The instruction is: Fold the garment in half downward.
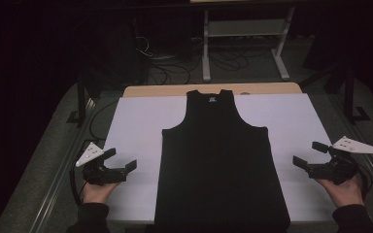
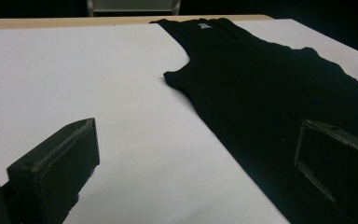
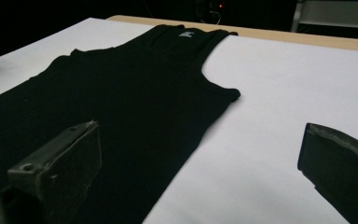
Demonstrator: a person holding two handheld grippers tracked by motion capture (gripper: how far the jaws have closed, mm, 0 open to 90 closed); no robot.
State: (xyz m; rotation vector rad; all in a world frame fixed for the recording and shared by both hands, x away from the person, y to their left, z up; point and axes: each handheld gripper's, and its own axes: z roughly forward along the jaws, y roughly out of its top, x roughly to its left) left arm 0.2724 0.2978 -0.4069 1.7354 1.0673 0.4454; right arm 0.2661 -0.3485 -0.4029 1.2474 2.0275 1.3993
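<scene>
A black sleeveless top [image 1: 218, 155] lies flat on the white sheet [image 1: 136, 126], straps at the far end, hem at the near table edge. My left gripper [image 1: 120, 160] hovers over the sheet to the left of the top, jaws wide apart and empty. My right gripper [image 1: 310, 154] is to the right of the top, also open with nothing between its jaws. In the left gripper view the top [image 2: 270, 93] spreads ahead and to the right. In the right gripper view the top [image 3: 121, 98] spreads ahead and to the left.
The white sheet covers a wooden table [image 1: 150, 91] whose far edge shows bare. Beyond it stand a white metal frame [image 1: 243, 29] and loose cables [image 1: 170, 68] on the dark floor. A metal rail [image 1: 53, 189] runs along the table's left side.
</scene>
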